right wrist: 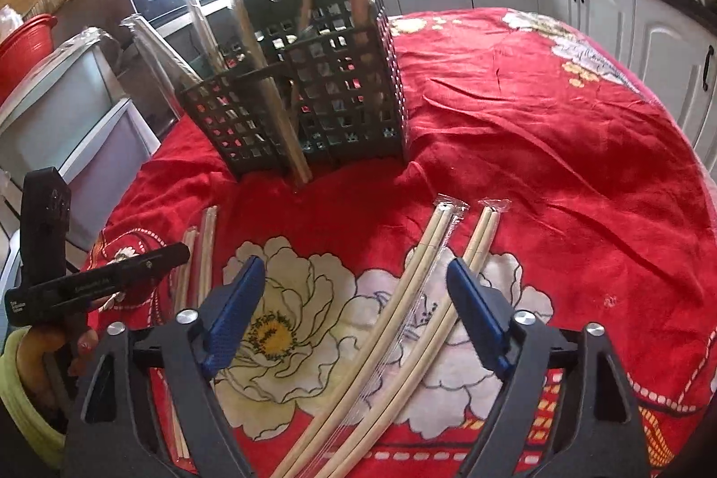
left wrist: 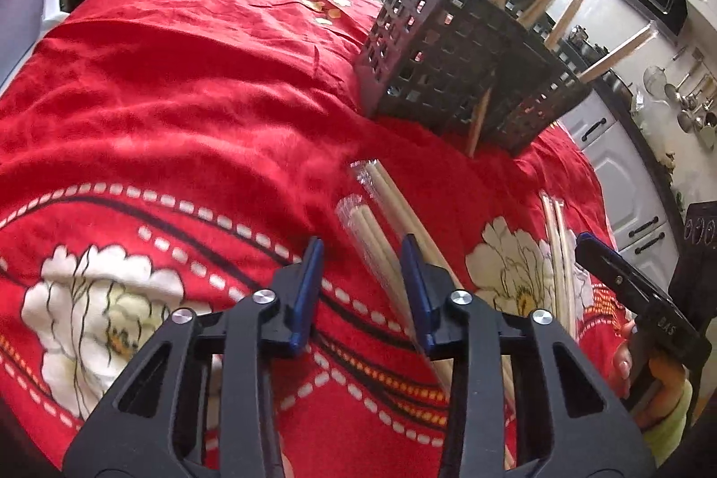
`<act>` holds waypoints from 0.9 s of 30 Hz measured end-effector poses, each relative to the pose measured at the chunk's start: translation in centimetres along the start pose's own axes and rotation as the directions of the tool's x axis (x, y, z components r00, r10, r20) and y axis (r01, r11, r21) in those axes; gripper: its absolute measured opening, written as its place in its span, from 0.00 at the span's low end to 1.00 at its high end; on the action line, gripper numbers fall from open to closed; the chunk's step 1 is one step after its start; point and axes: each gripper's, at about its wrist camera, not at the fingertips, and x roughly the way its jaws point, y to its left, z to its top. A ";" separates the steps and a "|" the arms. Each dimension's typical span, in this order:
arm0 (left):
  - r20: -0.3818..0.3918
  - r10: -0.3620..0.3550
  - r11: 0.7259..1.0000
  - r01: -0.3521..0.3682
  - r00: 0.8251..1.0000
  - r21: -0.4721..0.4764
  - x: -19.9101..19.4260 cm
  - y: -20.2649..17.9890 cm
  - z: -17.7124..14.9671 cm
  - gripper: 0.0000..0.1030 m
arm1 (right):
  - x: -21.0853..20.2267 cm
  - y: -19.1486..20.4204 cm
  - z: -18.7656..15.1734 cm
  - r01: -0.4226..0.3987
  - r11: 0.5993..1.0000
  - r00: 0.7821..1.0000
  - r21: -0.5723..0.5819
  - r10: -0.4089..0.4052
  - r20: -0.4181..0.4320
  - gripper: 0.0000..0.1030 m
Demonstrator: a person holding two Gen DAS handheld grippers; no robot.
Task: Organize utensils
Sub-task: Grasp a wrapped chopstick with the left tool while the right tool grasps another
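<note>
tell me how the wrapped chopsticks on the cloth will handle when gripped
The wrapped chopsticks are thin, pale sticks, so probably stiff and light. The clear glossy wrap likely makes them slippery between the pads. Being long and narrow, they may pivot or droop if pinched near one end, and could slide on the wrinkled cloth.

Both black plastic tongs (left wrist: 363, 290) (right wrist: 354, 296) have blue textured pads (right wrist: 233, 312), silver round screws (left wrist: 264, 295) and small white lettering; a yellow-green sleeve (right wrist: 18, 388) covers each wrist.
</note>
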 end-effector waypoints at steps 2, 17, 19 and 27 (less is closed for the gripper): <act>0.001 0.003 1.000 -0.003 1.000 -0.002 0.3 0.1 0.3 0.24 | 0.6 -0.4 0.4 0.002 1.000 1.000 0.010 -0.001 -0.020 0.68; 0.002 0.011 1.000 -0.011 1.000 0.000 1.2 0.3 1.3 0.20 | 5.3 -2.0 3.1 0.057 0.997 0.988 0.056 -0.049 -0.147 0.66; 0.004 0.009 1.000 -0.009 1.000 0.001 1.3 0.3 1.4 0.20 | 5.6 -2.1 3.3 0.058 0.996 0.988 0.072 -0.047 -0.145 0.66; 0.012 0.020 1.000 -0.020 1.000 0.002 1.4 0.1 1.4 0.14 | 6.7 -1.4 3.8 0.111 0.994 0.985 0.023 -0.107 -0.138 0.31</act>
